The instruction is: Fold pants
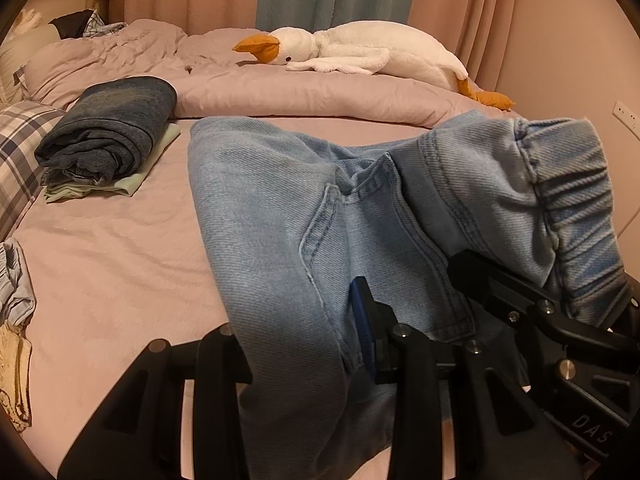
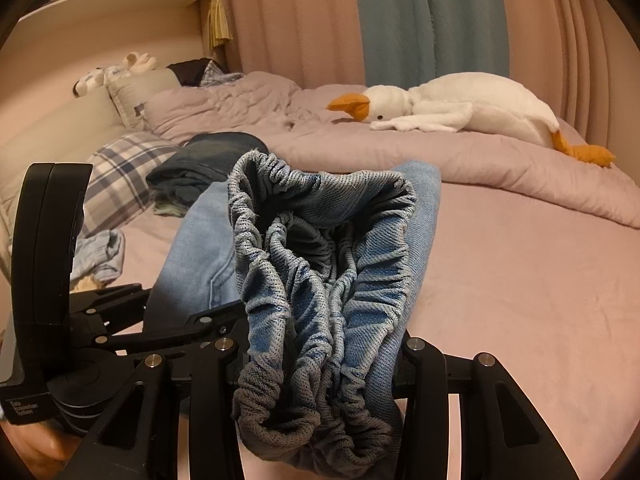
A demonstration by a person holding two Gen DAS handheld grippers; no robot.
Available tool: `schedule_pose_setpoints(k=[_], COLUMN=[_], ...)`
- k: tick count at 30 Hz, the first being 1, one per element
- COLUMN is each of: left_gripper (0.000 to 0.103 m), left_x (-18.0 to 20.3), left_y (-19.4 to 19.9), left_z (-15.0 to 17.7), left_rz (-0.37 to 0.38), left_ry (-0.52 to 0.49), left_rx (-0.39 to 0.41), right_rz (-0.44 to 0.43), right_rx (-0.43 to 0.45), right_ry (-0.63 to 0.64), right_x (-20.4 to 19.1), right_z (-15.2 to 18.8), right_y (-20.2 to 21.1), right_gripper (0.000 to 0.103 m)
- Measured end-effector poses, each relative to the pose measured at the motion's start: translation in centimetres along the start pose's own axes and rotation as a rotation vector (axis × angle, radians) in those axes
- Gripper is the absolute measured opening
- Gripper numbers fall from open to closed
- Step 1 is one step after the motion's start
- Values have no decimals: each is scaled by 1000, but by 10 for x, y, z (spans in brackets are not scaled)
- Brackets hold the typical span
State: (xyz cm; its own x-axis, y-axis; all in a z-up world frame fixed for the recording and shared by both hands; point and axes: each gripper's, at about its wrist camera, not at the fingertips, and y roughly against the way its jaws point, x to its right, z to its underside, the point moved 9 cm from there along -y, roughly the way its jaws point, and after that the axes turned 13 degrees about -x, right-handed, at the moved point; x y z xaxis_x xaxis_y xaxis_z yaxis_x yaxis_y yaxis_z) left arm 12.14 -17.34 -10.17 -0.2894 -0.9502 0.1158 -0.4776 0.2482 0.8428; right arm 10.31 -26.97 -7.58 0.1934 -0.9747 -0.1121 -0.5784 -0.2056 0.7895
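Note:
Light blue denim pants (image 1: 280, 216) hang in a fold over the pink bed sheet (image 1: 120, 260), with the far part resting on it. My left gripper (image 1: 296, 360) is shut on the pants, and the cloth runs between its black fingers beside the blue pad (image 1: 360, 320). The gathered elastic waistband (image 2: 320, 272) bunches up in the right wrist view, where my right gripper (image 2: 320, 364) is shut on it. The waistband (image 1: 576, 216) also shows at the right of the left wrist view, above the black frame of the other tool (image 1: 540, 320).
A folded dark blue garment (image 1: 108, 136) lies on a pale green one at the left. A plaid pillow (image 1: 20, 152) and crumpled clothes (image 1: 16, 280) line the left edge. A rumpled pink duvet (image 1: 300, 92) and a white goose plush (image 1: 360, 48) lie behind.

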Motion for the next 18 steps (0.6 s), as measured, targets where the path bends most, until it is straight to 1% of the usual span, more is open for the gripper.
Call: schedule_pose_setpoints(k=[18], left_gripper=[35], left_x=[-3], left_y=[-25], left_z=[-11], left_rz=[-2], left_ry=[-5], left_rx=[-23], right_rz=[0], right_rx=[-21], right_ry=[-22], right_x=[8], right_z=[-6], right_y=[-20], right_gripper=[45])
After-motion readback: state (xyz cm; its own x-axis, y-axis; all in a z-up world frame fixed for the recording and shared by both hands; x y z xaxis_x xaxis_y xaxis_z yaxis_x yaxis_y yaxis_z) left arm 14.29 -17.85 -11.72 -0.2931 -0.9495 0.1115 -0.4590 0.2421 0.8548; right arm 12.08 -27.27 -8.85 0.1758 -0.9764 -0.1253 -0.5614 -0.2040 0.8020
